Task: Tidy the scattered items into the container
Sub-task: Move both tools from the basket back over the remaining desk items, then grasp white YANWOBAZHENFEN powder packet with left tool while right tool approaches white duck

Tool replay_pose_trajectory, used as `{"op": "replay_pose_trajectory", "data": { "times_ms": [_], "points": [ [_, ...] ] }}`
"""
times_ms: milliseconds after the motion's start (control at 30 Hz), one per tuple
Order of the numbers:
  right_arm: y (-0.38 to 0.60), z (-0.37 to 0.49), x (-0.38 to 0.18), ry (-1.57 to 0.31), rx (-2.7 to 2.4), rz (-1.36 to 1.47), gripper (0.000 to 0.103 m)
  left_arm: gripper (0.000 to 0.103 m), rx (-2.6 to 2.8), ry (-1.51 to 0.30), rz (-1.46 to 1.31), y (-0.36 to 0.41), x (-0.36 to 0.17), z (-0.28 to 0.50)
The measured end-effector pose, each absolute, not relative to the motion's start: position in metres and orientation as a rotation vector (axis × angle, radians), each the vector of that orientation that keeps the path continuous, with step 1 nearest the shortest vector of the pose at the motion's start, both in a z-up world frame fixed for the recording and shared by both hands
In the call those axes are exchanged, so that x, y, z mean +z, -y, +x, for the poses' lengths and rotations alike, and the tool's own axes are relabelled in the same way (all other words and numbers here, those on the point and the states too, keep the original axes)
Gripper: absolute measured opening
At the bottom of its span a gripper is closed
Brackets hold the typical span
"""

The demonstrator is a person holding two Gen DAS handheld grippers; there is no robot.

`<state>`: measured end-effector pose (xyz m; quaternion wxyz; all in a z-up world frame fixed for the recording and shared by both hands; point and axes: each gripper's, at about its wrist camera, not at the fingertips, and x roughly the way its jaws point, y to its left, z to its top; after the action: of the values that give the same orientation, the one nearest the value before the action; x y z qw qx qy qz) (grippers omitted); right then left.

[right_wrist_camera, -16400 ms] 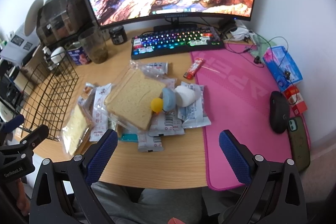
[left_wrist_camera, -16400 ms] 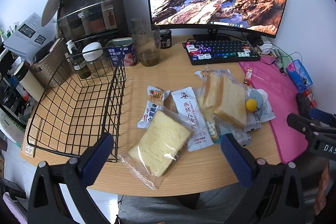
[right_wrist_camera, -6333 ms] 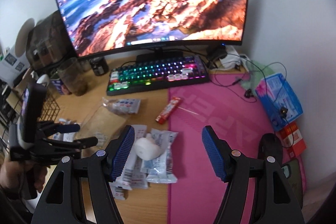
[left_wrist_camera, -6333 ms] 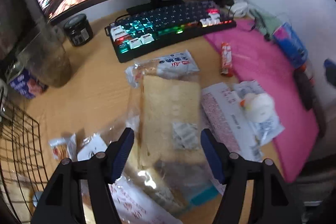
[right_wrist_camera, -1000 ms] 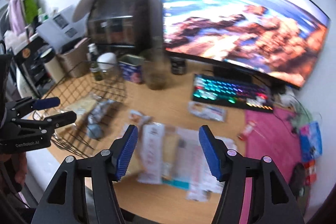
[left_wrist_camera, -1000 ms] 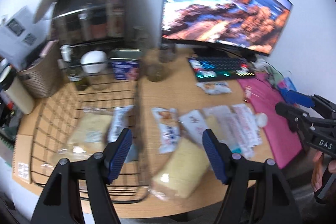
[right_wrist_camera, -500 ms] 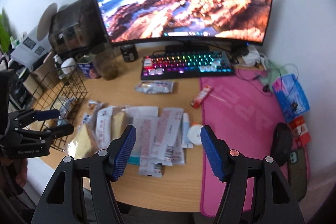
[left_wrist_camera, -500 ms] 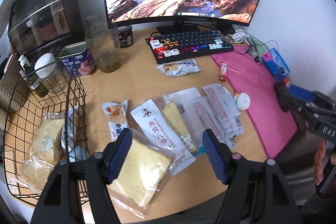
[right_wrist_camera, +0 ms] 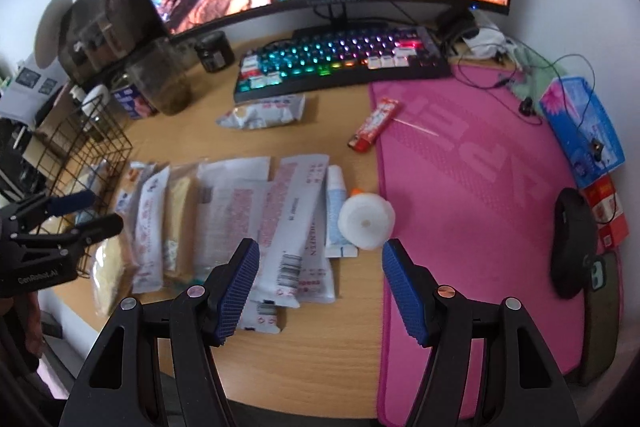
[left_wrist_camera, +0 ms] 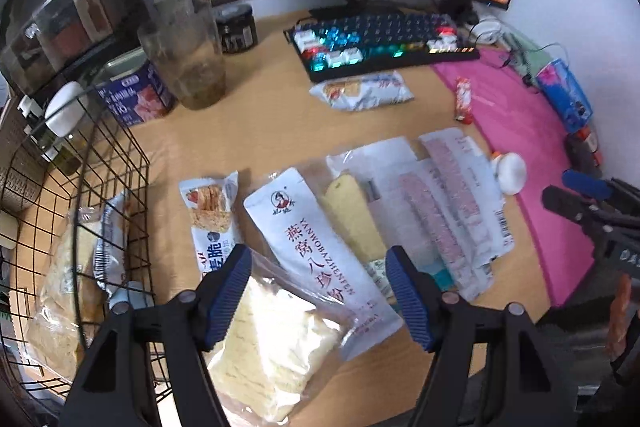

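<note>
1. Now we hold the left gripper (left_wrist_camera: 318,291) with its blue ribbed pads spread wide, pinching nothing, above the clear-bagged slice of yellow bread (left_wrist_camera: 272,351) and the long white packet with red lettering (left_wrist_camera: 320,255).
2. We hold the right gripper (right_wrist_camera: 320,287) likewise spread and empty over the flat white sachets with pink print (right_wrist_camera: 292,223), with the round white ball (right_wrist_camera: 366,221) just beyond its pads.
3. Beside us the black wire basket (left_wrist_camera: 132,163) at the wooden desk's (left_wrist_camera: 260,131) left edge contains another bagged bread slice (left_wrist_camera: 60,287).

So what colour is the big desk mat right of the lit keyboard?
Pink, with a faint embossed pattern; the desk mat shows best in the right wrist view.
</note>
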<state>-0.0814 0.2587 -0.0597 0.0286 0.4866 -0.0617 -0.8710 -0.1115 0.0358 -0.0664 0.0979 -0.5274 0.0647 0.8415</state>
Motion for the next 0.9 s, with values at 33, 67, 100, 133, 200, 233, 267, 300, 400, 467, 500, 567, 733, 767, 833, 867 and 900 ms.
{"op": "replay_pose_trajectory", "data": {
  "times_ms": [33,67,100,133,200,233,267,300,400,467,500,567,733,767,833,867,900],
  "points": [
    [-0.26,-0.083,-0.062,0.192,-2.684,1.507,0.065,0.074,2.484,-0.188,-1.577,-0.036,-0.071,-0.114],
    [-0.261,-0.085,-0.063,0.193,-2.682,1.509,0.065,0.074,2.479,-0.183,-1.595,-0.036,-0.076,-0.117],
    [-0.262,-0.087,-0.065,0.196,-2.679,1.512,0.065,0.074,2.473,-0.185,-1.619,-0.035,-0.082,-0.121],
    [-0.262,-0.089,-0.066,0.198,-2.674,1.514,0.065,0.074,2.465,-0.189,-1.646,-0.035,-0.089,-0.125],
    [-0.263,-0.092,-0.068,0.198,-2.668,1.516,0.065,0.074,2.469,-0.189,-1.666,-0.035,-0.097,-0.13],
    [-0.263,-0.094,-0.068,0.192,-2.665,1.518,0.065,0.074,2.47,-0.184,-1.673,-0.035,-0.098,-0.131],
    [-0.263,-0.095,-0.069,0.188,-2.663,1.52,0.065,0.074,2.467,-0.181,-1.681,-0.035,-0.1,-0.133],
    [-0.263,-0.097,-0.069,0.188,-2.663,1.52,0.065,0.074,2.464,-0.188,-1.695,-0.035,-0.103,-0.134],
    [-0.267,-0.101,-0.069,0.202,-2.665,1.511,0.065,0.08,2.433,-0.213,-1.74,-0.039,-0.113,-0.139],
    [-0.268,-0.103,-0.069,0.206,-2.668,1.504,0.065,0.081,2.437,-0.199,-1.734,-0.039,-0.116,-0.14],
    [-0.268,-0.104,-0.069,0.208,-2.667,1.504,0.065,0.08,2.435,-0.181,-1.728,-0.037,-0.116,-0.14],
    [-0.269,-0.106,-0.07,0.209,-2.662,1.505,0.065,0.072,2.403,-0.136,-1.731,-0.034,-0.117,-0.141],
    [-0.271,-0.108,-0.071,0.219,-2.665,1.501,0.065,0.058,2.392,-0.101,-1.73,-0.033,-0.114,-0.14],
    [-0.272,-0.108,-0.07,0.222,-2.669,1.496,0.065,0.057,2.389,-0.099,-1.726,-0.033,-0.113,-0.14],
    [-0.27,-0.109,-0.07,0.219,-2.67,1.493,0.065,0.053,2.385,-0.097,-1.707,-0.034,-0.11,-0.139],
    [-0.269,-0.11,-0.071,0.213,-2.67,1.494,0.065,0.053,2.383,-0.1,-1.698,-0.034,-0.108,-0.138],
    [-0.268,-0.111,-0.073,0.205,-2.668,1.5,0.065,0.052,2.382,-0.089,-1.686,-0.034,-0.107,-0.138]
  ]
}}
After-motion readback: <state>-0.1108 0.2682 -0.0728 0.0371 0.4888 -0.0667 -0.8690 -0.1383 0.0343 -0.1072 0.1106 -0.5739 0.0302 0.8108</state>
